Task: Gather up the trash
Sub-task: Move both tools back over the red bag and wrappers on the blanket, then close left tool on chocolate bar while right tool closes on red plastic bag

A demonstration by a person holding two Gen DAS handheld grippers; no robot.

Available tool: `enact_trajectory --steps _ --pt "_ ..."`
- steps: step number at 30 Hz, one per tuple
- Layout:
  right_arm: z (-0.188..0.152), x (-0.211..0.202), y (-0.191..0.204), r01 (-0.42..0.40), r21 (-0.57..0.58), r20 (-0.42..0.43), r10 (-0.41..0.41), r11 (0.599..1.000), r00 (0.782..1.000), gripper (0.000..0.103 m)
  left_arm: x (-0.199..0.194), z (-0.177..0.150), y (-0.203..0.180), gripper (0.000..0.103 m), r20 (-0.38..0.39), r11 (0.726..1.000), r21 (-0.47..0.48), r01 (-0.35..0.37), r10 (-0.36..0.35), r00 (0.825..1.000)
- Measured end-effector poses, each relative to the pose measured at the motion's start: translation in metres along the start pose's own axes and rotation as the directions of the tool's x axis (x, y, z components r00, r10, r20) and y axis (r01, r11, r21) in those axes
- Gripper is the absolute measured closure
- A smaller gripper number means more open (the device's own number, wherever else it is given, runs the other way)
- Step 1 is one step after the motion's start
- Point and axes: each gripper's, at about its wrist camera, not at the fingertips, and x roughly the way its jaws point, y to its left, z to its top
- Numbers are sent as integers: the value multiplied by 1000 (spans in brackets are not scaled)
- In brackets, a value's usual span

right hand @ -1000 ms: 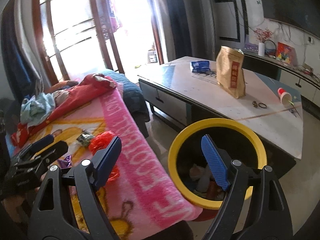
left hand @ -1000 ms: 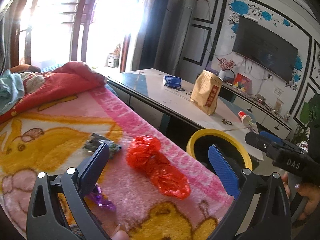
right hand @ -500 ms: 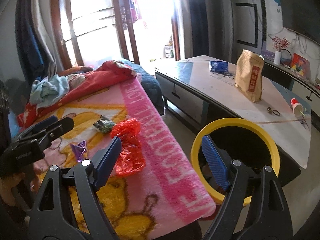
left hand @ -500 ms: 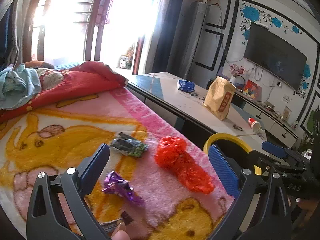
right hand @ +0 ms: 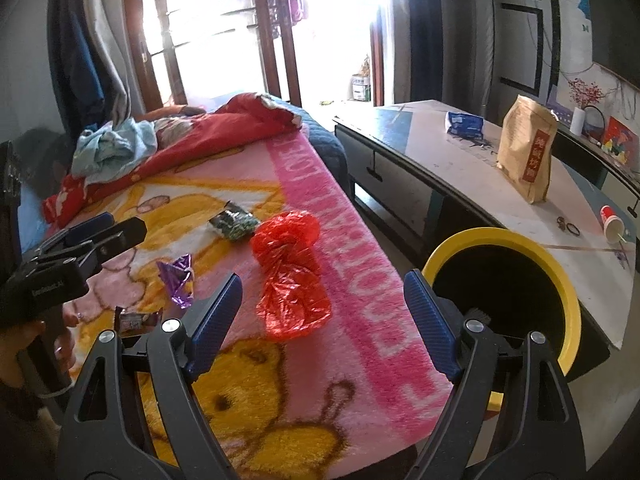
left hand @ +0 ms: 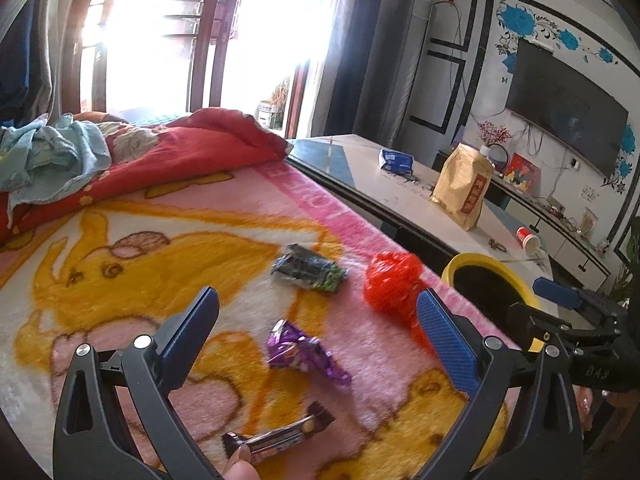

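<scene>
Left wrist view: the left gripper (left hand: 318, 330) stands wide open over the pink blanket (left hand: 120, 248) with nothing between its fingers. The purple wrapper (left hand: 304, 354) lies in the lower middle of the frame, right in the gap, its long axis slanting from upper left to lower right. A brown candy bar wrapper (left hand: 280, 434) lies below it at the bottom edge, partly cut off by a fingertip. Higher up sit a green-black packet (left hand: 308, 272) and, to its right, a red plastic bag (left hand: 394, 286), whose lower end is hidden behind the right finger. The yellow bin (left hand: 486, 276) shows at right, half covered by the other gripper.

Right wrist view: the right gripper (right hand: 324, 312) is likewise spread wide and empty. The red plastic bag (right hand: 292, 276) lies in the centre, just ahead between the fingers, its length running up and down the frame. By my reading this hand is nearer to it, and the left gripper (right hand: 88, 236) to the purple wrapper (right hand: 178, 280). The yellow bin (right hand: 556, 276) sits lower right, its inside too dark to see.
</scene>
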Motion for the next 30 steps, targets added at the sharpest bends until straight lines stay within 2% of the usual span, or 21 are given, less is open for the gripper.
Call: enact_trajectory --steps 9,16,19,22,27,30 --pt "-5 28 11 -24 -34 -76 21 999 997 29 2 -17 23 7 -61 1000 10 -15 16 998" --pt "-7 46 13 -32 -34 -113 28 999 993 29 9 -34 29 9 -157 996 79 36 -23 987" --pt "-8 55 13 -42 -27 -131 38 999 991 29 12 -44 28 20 -196 992 115 55 -31 980" --pt "-8 63 13 -51 -14 -152 49 999 987 29 18 -54 24 25 -245 985 158 77 -36 969" --pt "-9 74 12 -61 -5 -174 59 998 983 29 24 -64 21 43 -288 977 187 101 -44 957" --pt "-11 81 10 -78 7 -192 78 997 978 37 26 -71 18 54 -307 973 211 97 -28 951"
